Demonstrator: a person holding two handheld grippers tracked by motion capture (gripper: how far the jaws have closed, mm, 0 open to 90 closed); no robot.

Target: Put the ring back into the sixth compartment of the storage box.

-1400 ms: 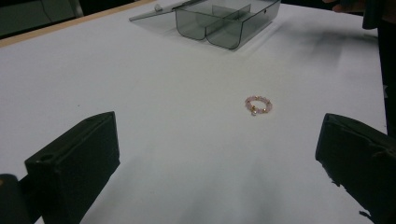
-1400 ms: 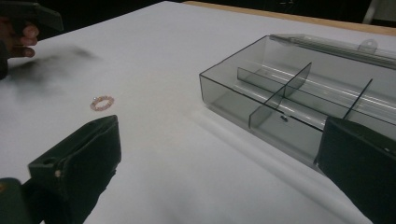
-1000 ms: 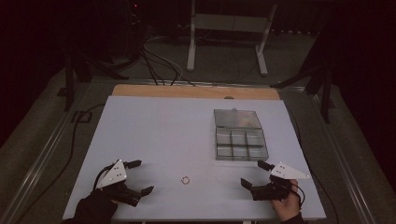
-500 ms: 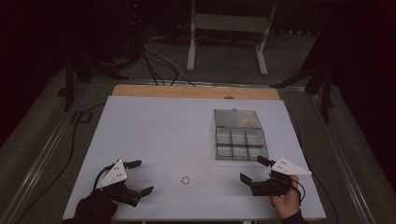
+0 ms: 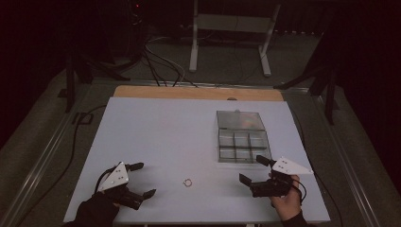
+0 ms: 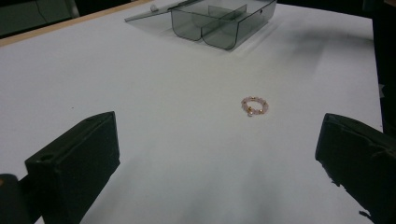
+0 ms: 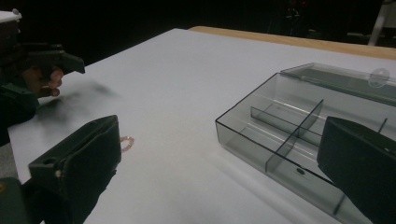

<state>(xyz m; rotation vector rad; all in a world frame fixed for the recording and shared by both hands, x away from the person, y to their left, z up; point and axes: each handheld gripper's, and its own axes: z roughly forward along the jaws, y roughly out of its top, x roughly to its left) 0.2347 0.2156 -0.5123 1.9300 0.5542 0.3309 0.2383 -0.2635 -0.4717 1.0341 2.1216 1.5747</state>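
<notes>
Right gripper (image 5: 254,171) shifted slightly left, both spread wide, empty; your ring (image 5: 187,182), lower centre, skids if nudged.

left gripper (image 5: 142,179) jaws wide, right gripper (image 5: 253,169) likewise

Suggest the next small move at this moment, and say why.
Probably ease the left tool forward and down over the beaded ring. Its jaws stand wide open with the ring lying loose on the white table just ahead between them. The open compartment box looks empty, and the right tool is open beside it.
</notes>
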